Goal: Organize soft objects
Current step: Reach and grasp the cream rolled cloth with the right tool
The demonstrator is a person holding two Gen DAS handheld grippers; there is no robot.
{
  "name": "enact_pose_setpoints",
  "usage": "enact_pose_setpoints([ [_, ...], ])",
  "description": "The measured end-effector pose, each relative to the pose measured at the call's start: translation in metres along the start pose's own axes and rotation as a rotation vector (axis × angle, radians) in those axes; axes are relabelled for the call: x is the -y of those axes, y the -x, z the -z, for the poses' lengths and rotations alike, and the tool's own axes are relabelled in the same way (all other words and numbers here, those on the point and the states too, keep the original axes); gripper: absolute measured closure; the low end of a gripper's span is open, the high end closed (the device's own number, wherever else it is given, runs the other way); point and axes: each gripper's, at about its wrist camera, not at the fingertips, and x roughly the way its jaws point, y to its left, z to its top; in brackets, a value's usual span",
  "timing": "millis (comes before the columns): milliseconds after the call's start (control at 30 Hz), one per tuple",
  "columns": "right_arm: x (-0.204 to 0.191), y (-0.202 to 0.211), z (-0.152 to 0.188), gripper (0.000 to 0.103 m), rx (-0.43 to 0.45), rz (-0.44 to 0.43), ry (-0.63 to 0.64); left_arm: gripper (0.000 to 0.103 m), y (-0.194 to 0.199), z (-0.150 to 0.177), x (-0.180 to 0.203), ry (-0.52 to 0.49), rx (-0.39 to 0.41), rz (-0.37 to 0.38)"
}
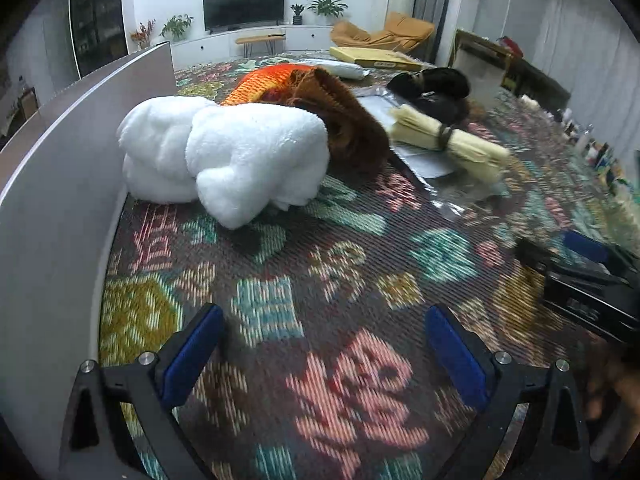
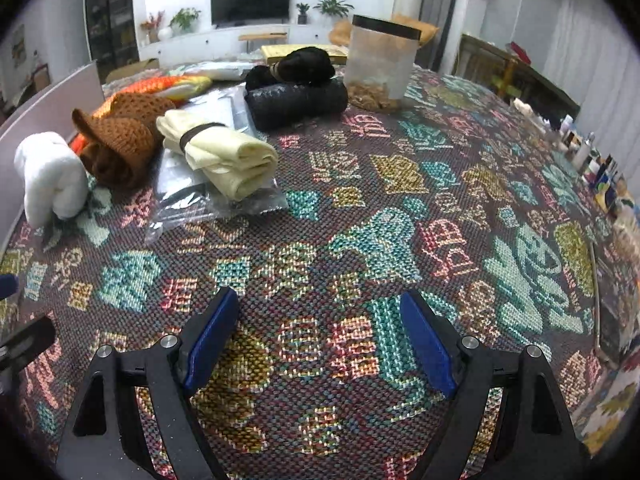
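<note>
While the left wrist view shows its left gripper (image 1: 324,344) with jaws wide apart and nothing between them, hanging over bare patterned table (image 1: 280,280), no soft item is in hand. White fluffy towel (image 1: 224,156) sits rolled, far left, against the grey partition (image 1: 60,168). Brown knit piece (image 1: 344,120) touches it on the right, orange knit piece (image 1: 264,84) behind that. Cream roll (image 1: 448,140), banded round the middle, lies further right on clear plastic bags (image 1: 432,168); black bundle (image 1: 432,84) is beyond. The other tool shows at the right edge, blurred

Right wrist view: right gripper (image 2: 320,340) jaws also apart, empty, over the near middle of the table (image 2: 400,240). Same line-up at far left: white towel (image 2: 48,176), brown knit (image 2: 120,140), orange knit (image 2: 160,84), cream roll (image 2: 224,156) on the plastic bags (image 2: 188,196), then a black roll (image 2: 296,100) with the black bundle (image 2: 304,64) on top. Clear jar with dark lid (image 2: 380,60) stands just right of them

Judgement: white towel and cream roll look rolled and parked, so part is done. Brown and orange knits look loose and heaped, likely still to tidy. Can't tell if the black pair is finished. Both tools free, so between items, roughly midway at a guess
</note>
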Motion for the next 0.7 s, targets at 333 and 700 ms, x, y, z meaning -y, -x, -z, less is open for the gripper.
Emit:
enact_pose_setpoints([
  [333, 0.008, 0.0, 0.006, 0.011, -0.01, -0.038, -0.069, 0.0, -0.016, -0.008, 0.0, -0.029, -0.003, -0.054],
  [700, 0.007, 0.0, 0.008, 0.009, -0.01, -0.04, -0.069, 0.0, -0.014, -0.006, 0.0, -0.031, -0.003, -0.052],
])
